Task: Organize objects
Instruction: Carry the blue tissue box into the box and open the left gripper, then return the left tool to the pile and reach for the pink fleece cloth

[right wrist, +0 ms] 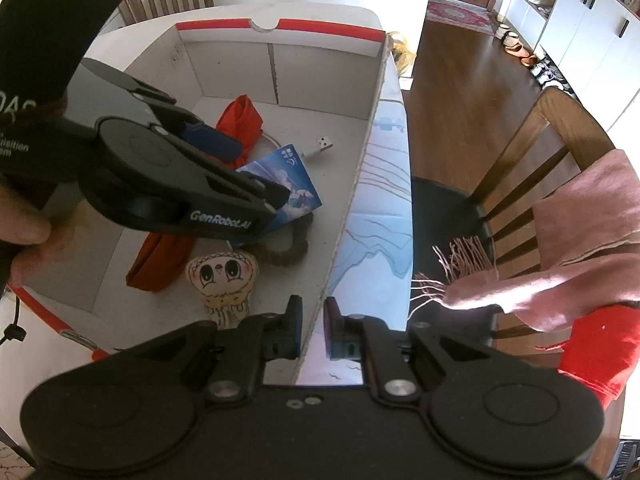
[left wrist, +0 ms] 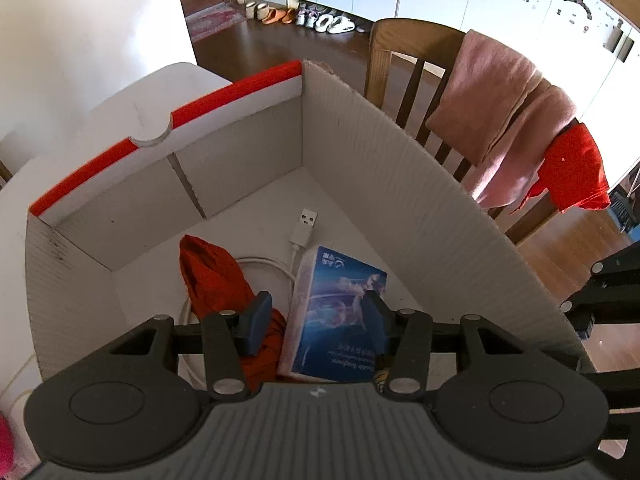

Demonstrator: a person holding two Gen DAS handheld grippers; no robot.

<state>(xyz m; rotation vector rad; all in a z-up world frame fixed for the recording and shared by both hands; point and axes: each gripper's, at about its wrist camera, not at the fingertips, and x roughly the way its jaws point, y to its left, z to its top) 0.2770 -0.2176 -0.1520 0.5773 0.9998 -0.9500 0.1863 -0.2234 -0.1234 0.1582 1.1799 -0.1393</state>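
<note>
A white cardboard box with a red rim (left wrist: 236, 92) (right wrist: 320, 26) stands on the table. Inside lie a red cloth (left wrist: 216, 276) (right wrist: 240, 120), a blue booklet (left wrist: 340, 320) (right wrist: 298, 184), a white USB cable (left wrist: 304, 228) (right wrist: 322, 145), a small plush doll (right wrist: 224, 280) and a brown furry loop (right wrist: 294, 248). My left gripper (left wrist: 316, 314) (right wrist: 256, 176) is open and empty inside the box, over the cloth and booklet. My right gripper (right wrist: 314, 328) is shut on the box's right side wall (right wrist: 360, 168), one finger on each side.
A wooden chair (left wrist: 404, 64) (right wrist: 532, 152) stands right of the box, with a pink scarf (left wrist: 504, 112) (right wrist: 568, 256) and a red garment (left wrist: 576, 168) (right wrist: 600, 352) draped over it. Shoes (left wrist: 316, 20) line the far wall on the wooden floor.
</note>
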